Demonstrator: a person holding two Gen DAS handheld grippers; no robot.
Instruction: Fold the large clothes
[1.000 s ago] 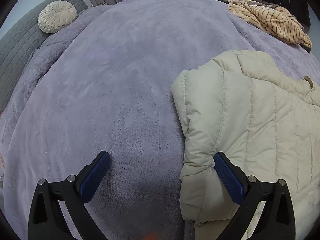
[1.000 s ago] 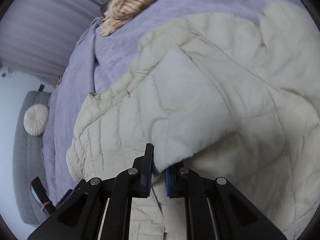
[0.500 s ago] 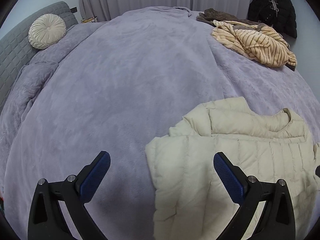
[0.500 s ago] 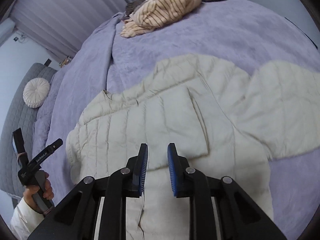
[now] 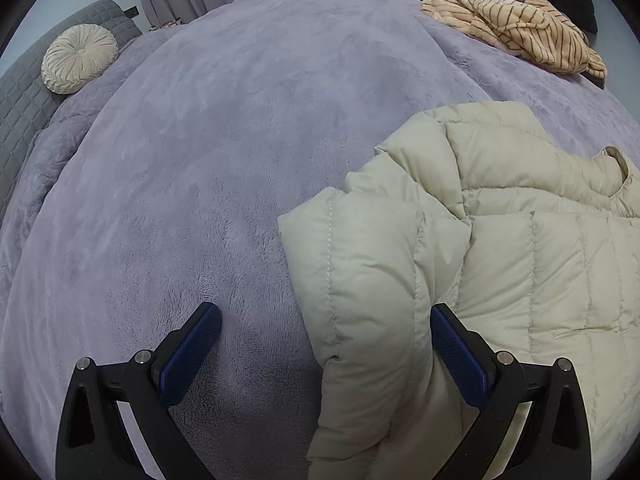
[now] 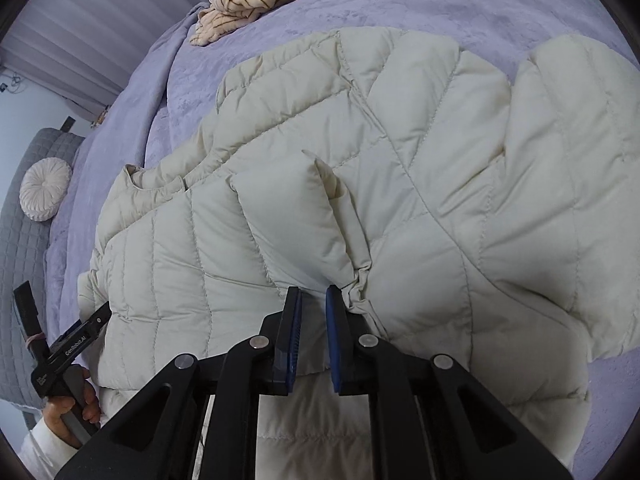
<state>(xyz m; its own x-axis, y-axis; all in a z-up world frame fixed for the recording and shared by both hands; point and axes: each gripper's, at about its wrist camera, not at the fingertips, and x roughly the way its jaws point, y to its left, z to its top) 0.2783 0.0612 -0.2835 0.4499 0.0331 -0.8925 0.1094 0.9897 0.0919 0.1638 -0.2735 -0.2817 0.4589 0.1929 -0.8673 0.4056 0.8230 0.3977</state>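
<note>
Right wrist view: right gripper point(image 6: 313, 300) clenched on cream puffer jacket point(image 6: 400, 152) cuff, sleeve folded over the body. Left gripper point(image 5: 326, 320) spread wide, straddling jacket edge. Beyond, lilac blanket point(image 5: 240, 120), striped garment point(image 5: 516, 28).

Left tongs point(image 5: 326, 346) spread wide, low over the bed; right tongs point(image 6: 313, 320) nearly closed, pinching a jacket point(image 6: 360, 168) fold.

Your bed point(image 5: 240, 152), spread with a lilac plush blanket, carries the cream puffer jacket point(image 5: 500, 260) near you, a striped tan garment point(image 5: 516, 28) at its far side, and a round pleated cushion point(image 5: 78, 58) by the headboard.
</note>
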